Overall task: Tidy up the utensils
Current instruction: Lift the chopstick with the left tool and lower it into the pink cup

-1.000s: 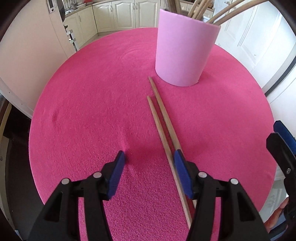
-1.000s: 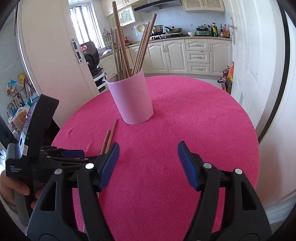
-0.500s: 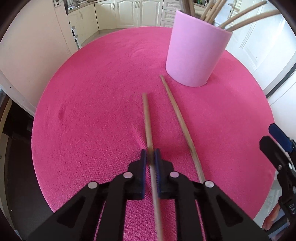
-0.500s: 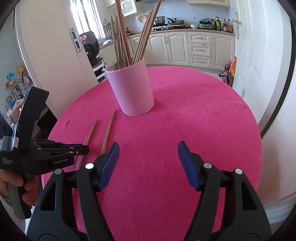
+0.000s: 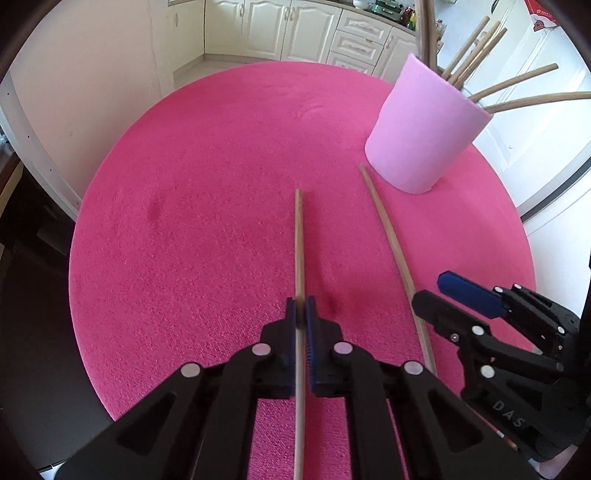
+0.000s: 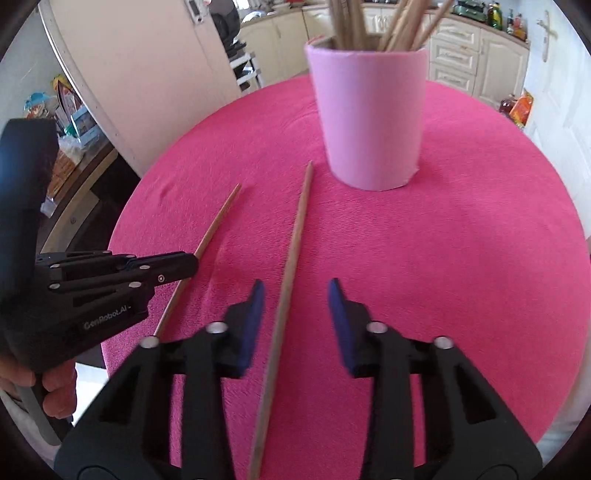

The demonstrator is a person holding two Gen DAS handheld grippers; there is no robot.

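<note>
My left gripper (image 5: 301, 308) is shut on a wooden chopstick (image 5: 298, 243) and holds it pointing forward over the pink round table (image 5: 192, 206). This chopstick (image 6: 218, 221) and the left gripper (image 6: 184, 264) also show at the left of the right wrist view. A second chopstick (image 5: 391, 243) lies on the table. My right gripper (image 6: 295, 295) is open, with its fingers on either side of this second chopstick (image 6: 293, 240). The right gripper also shows in the left wrist view (image 5: 439, 291). A pink cup (image 5: 424, 129) holding several chopsticks stands beyond; it also shows in the right wrist view (image 6: 369, 114).
Kitchen cabinets (image 5: 295, 26) stand behind the table. A white door (image 6: 140, 74) is at the left and the table edge (image 6: 576, 236) drops off at the right.
My left gripper closed on one chopstick and drew it left, away from the other. My right gripper moved left and down until its open fingers straddle the second chopstick.
</note>
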